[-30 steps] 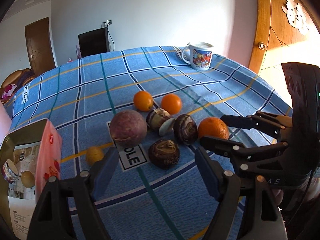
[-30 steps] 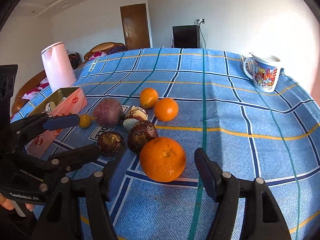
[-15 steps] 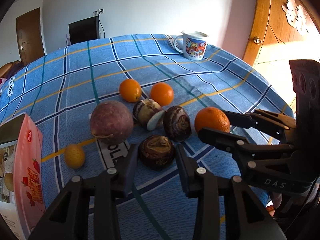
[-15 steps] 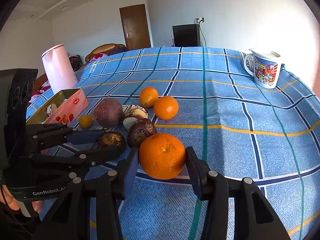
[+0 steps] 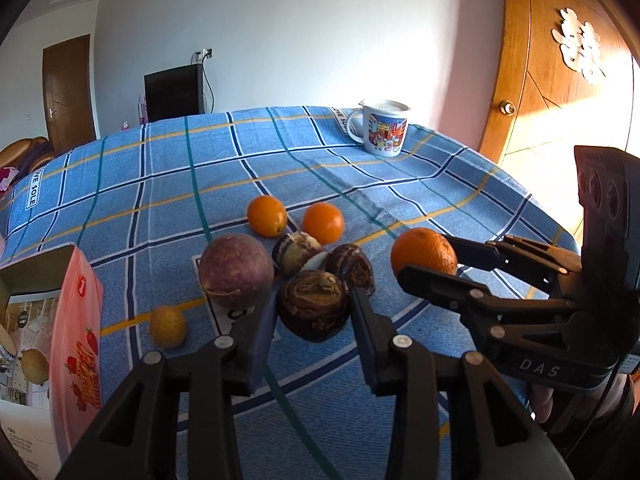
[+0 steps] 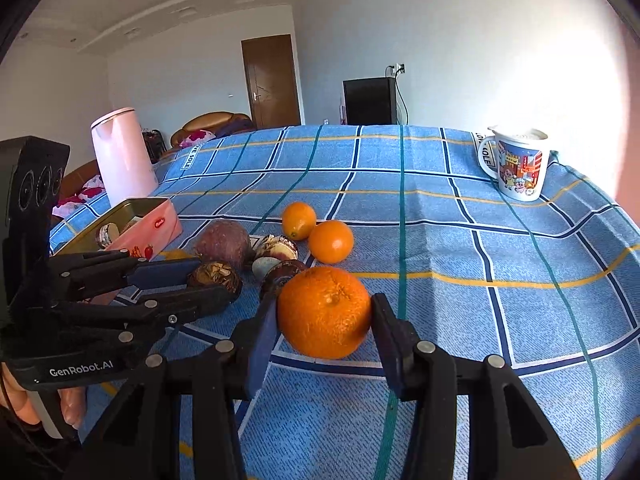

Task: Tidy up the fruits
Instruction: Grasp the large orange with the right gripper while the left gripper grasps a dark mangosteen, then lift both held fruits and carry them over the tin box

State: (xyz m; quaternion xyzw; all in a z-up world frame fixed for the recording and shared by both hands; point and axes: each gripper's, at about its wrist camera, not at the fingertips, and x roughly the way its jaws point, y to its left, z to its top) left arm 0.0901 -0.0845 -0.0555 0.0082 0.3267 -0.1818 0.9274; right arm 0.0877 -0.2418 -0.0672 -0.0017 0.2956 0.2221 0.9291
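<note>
My left gripper [image 5: 314, 314] is shut on a dark brown wrinkled fruit [image 5: 313, 305] near the table's front. My right gripper [image 6: 325, 316] is shut on a large orange [image 6: 325, 312], which also shows in the left wrist view [image 5: 423, 251]. Behind lie a big purple fruit [image 5: 236, 270], two more dark fruits [image 5: 350, 266], one of them cut [image 5: 298, 251], two small oranges [image 5: 267, 216] [image 5: 323, 223] and a small yellow fruit [image 5: 168, 326]. The left gripper also shows in the right wrist view [image 6: 208, 282].
A pink open tin box [image 5: 76, 320] with items inside stands at the left. A printed mug [image 5: 383, 132] stands at the far right of the blue checked tablecloth [image 5: 160, 184]. A white-pink kettle [image 6: 122, 158] stands far left. A wooden door [image 5: 560, 92] is at the right.
Both grippers moved forward and closed: the left on the dark brown fruit, the right on the large orange. Both fruits now appear held slightly higher.
</note>
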